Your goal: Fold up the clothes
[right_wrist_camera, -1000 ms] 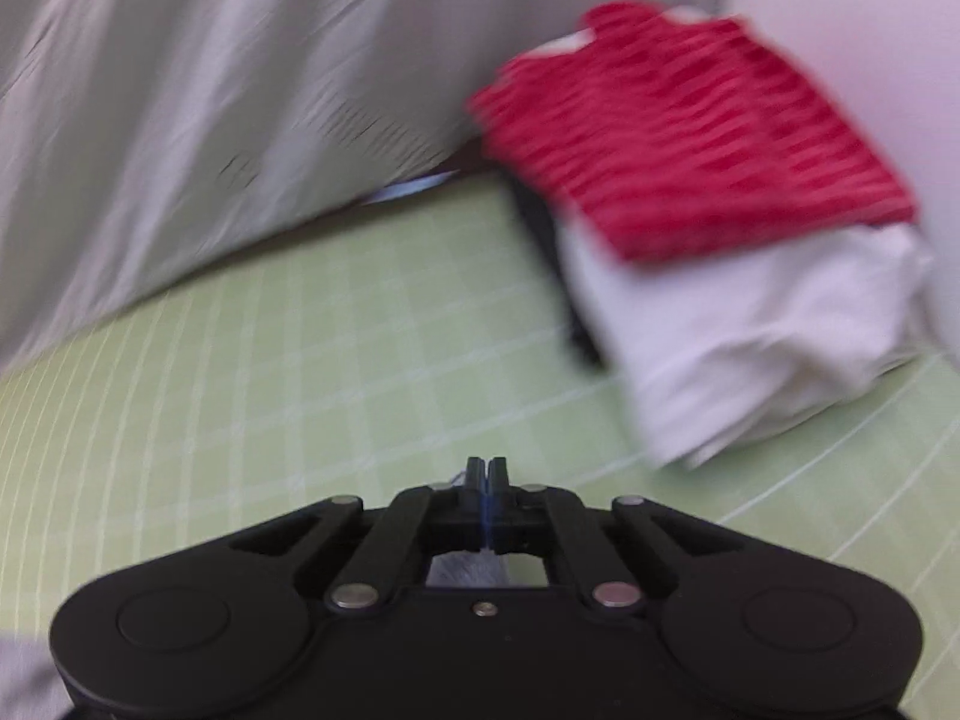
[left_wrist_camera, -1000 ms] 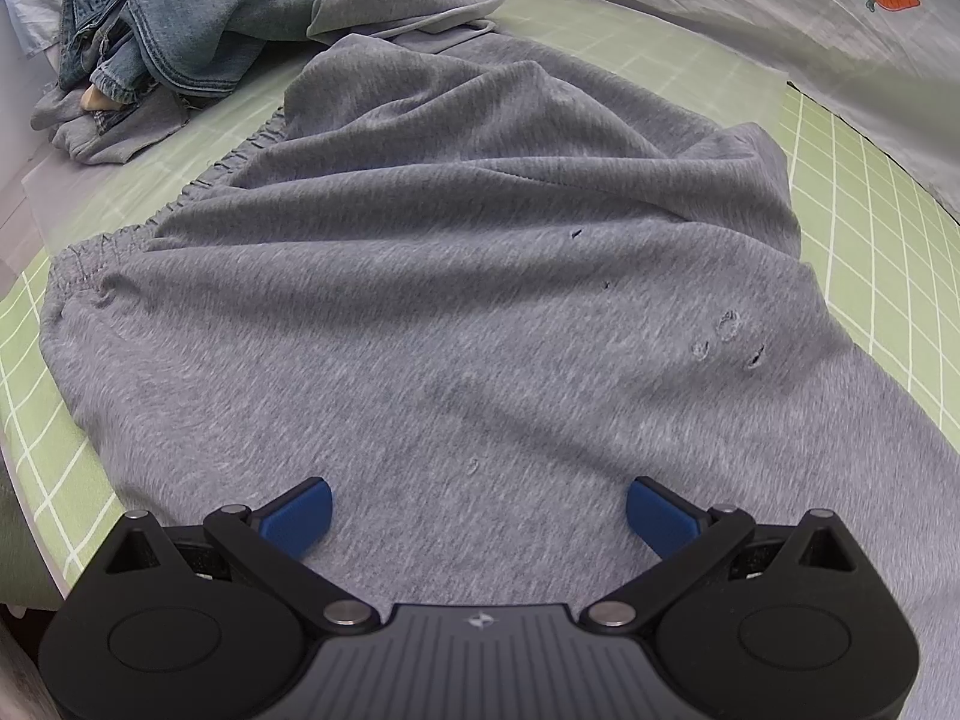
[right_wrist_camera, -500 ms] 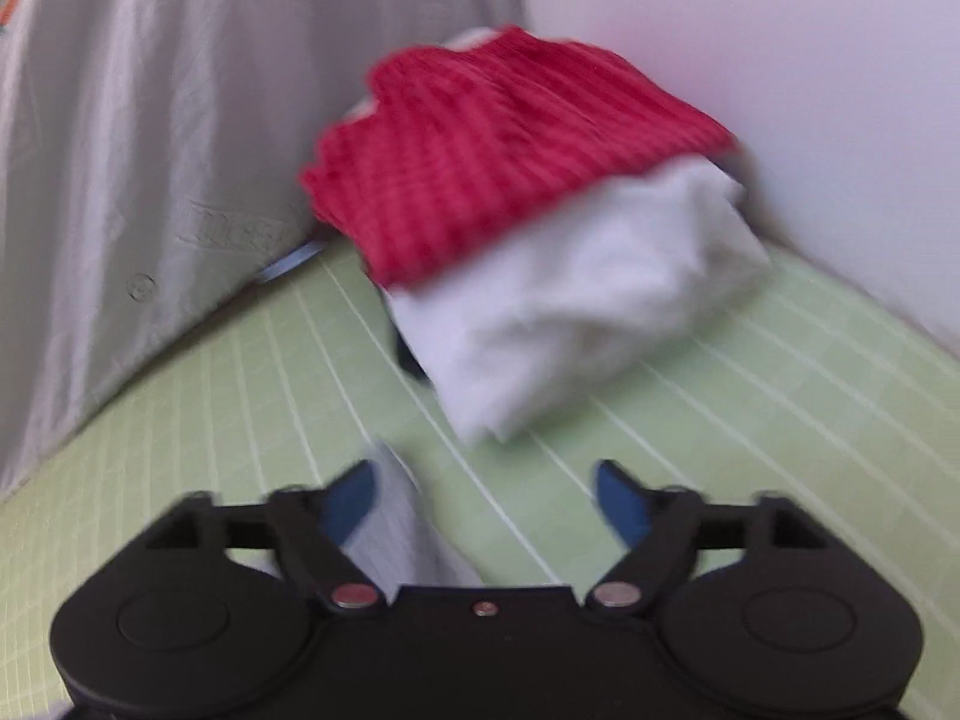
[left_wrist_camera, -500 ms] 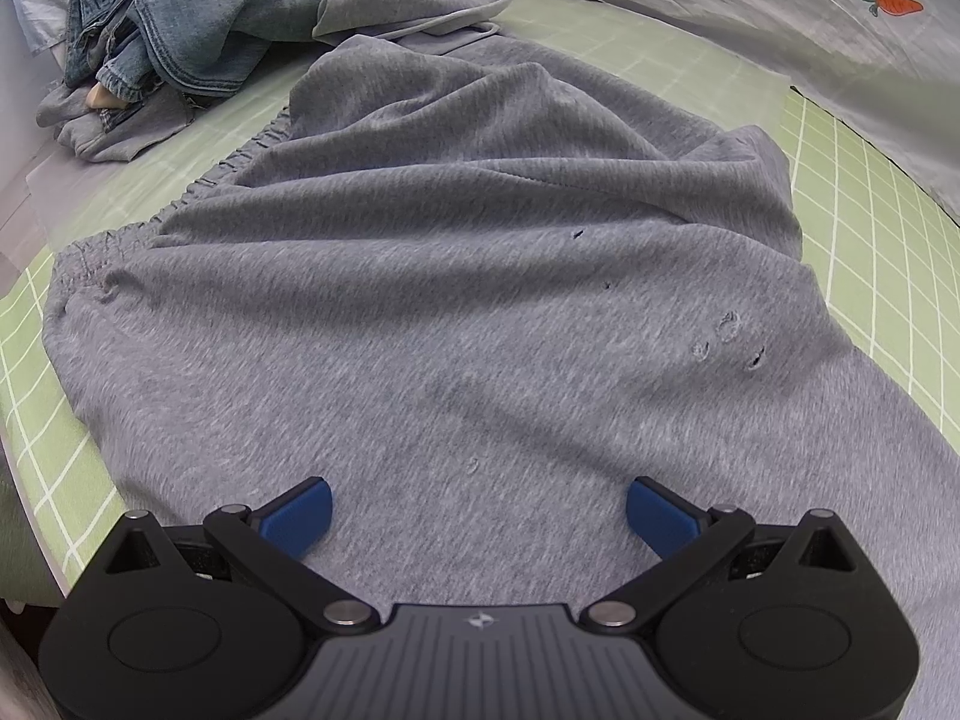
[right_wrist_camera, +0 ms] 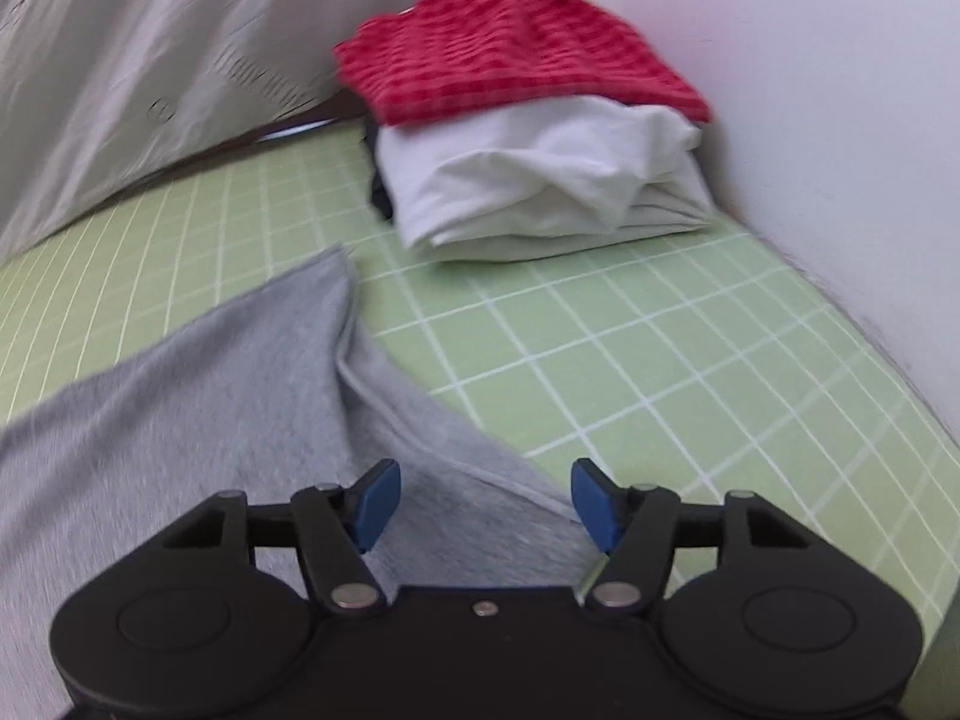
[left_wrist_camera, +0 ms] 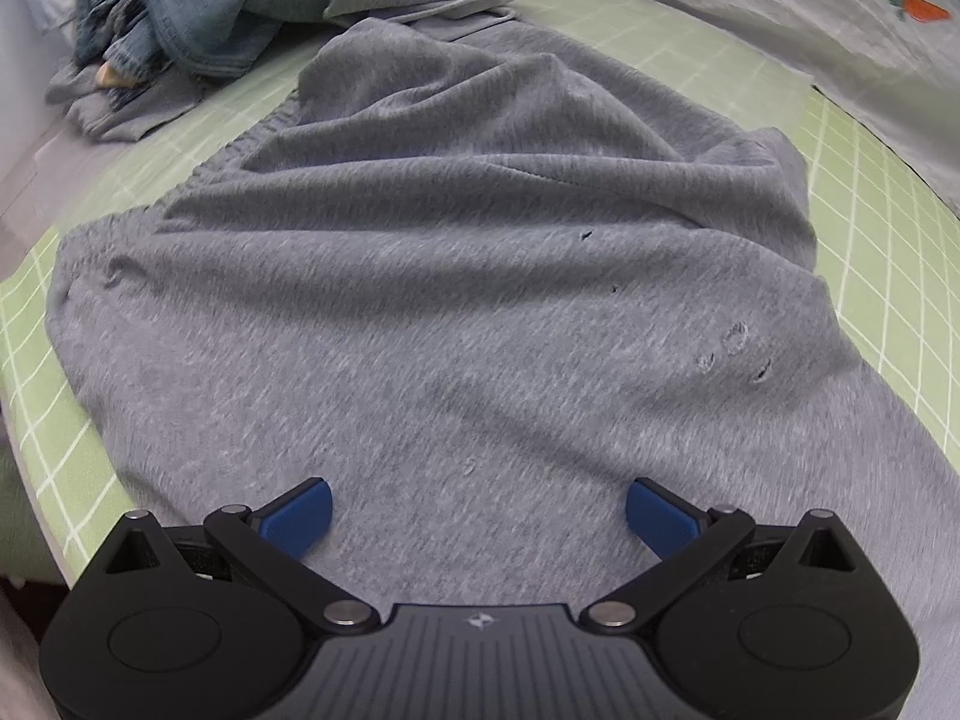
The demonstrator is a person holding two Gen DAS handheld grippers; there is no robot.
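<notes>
1. Plainly, the left gripper (left_wrist_camera: 478, 510) has its blue fingers spread wide, holding nothing, over the grey garment (left_wrist_camera: 456, 300).
2. Likewise the right gripper (right_wrist_camera: 485, 501) is spread apart and empty above the garment's hem corner (right_wrist_camera: 336, 324).
3. Wrinkled, the garment lies across the green checked bedsheet (right_wrist_camera: 660, 372).
4. Crumpled jeans (left_wrist_camera: 198, 6) sit at the sheet's far left corner.
5. Folded red (right_wrist_camera: 510, 54) and white (right_wrist_camera: 540, 180) clothes are stacked at the wall-side edge.

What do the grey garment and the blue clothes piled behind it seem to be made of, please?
The grey garment looks like soft, matte jersey or sweatshirt knit: heathered flecks, limp folds and small holes. The blue clothes look like denim: faded wash, stiff folds and stitched hems.
</notes>
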